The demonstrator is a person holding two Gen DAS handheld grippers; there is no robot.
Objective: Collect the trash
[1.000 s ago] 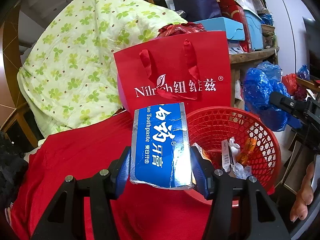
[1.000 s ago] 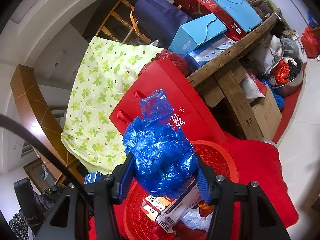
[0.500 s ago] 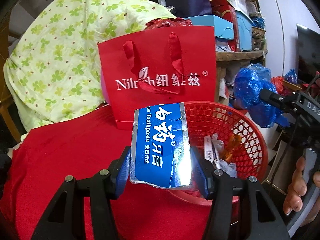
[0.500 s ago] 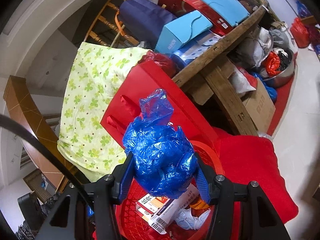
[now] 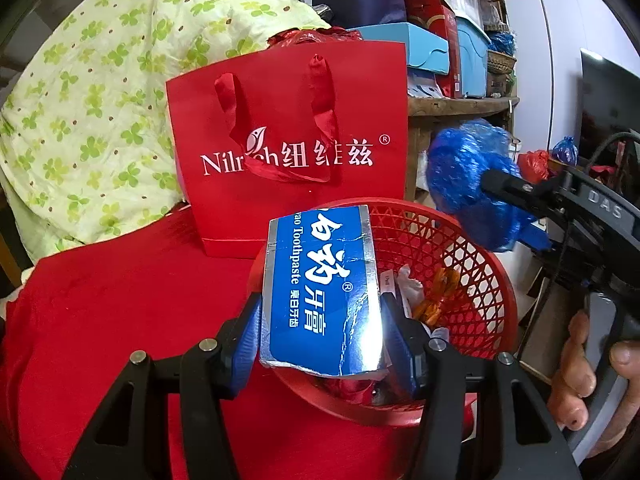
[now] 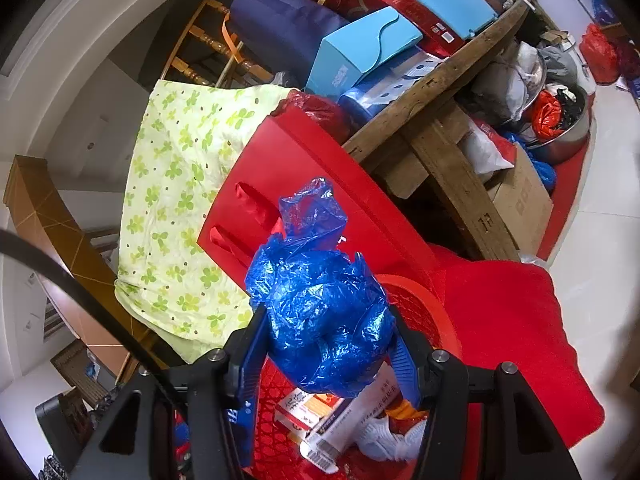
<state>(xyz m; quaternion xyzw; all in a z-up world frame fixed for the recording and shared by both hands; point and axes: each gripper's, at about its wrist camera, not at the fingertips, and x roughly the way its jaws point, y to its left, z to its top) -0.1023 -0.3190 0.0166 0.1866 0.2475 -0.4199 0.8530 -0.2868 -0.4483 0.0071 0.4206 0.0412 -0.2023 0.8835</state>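
Note:
My left gripper (image 5: 322, 334) is shut on a blue and silver toothpaste box (image 5: 320, 292) and holds it over the near rim of the red mesh basket (image 5: 472, 264). My right gripper (image 6: 326, 354) is shut on a crumpled blue plastic bag (image 6: 320, 312) and holds it above the same basket (image 6: 420, 308). That bag also shows in the left wrist view (image 5: 468, 184), over the basket's far right rim. The basket holds cartons (image 6: 320, 412), white tissue (image 6: 384, 436) and an orange wrapper (image 5: 436, 296).
A red paper gift bag (image 5: 288, 148) stands just behind the basket on a red cloth (image 5: 120, 300). A green flowered quilt (image 5: 88, 92) lies to the left. A wooden table (image 6: 440, 80) piled with boxes is behind. A hand (image 5: 580, 368) holds the right gripper.
Both grippers have moved closer over the basket with their loads. In the left view the red gift bag and basket have shifted right and the blue bag has come nearer.

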